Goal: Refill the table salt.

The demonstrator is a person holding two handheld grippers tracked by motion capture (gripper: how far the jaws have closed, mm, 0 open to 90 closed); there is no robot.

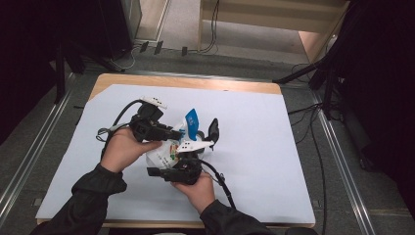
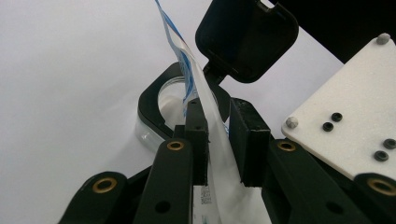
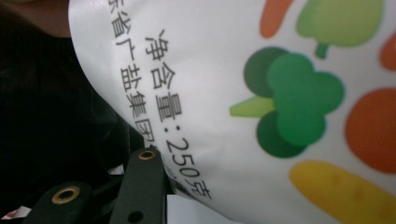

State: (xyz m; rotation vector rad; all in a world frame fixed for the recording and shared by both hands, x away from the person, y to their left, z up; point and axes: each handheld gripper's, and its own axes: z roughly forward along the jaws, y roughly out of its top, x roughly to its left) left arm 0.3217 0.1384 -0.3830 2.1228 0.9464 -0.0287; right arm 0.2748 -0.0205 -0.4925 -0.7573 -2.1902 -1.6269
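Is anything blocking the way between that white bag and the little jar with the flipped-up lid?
Nothing visible does. The bag, pinched in the left claw, hangs right over the jar, whose black lid stands open behind it.

White pouch point(image 3: 261, 93) held before my right tongs: black print reads "净含量:250克"; a second line beside it reads in part "省广盐集团". Pictures of broccoli, carrot and other vegetables stand alongside. The small print on the pouch between my left tongs is illegible.
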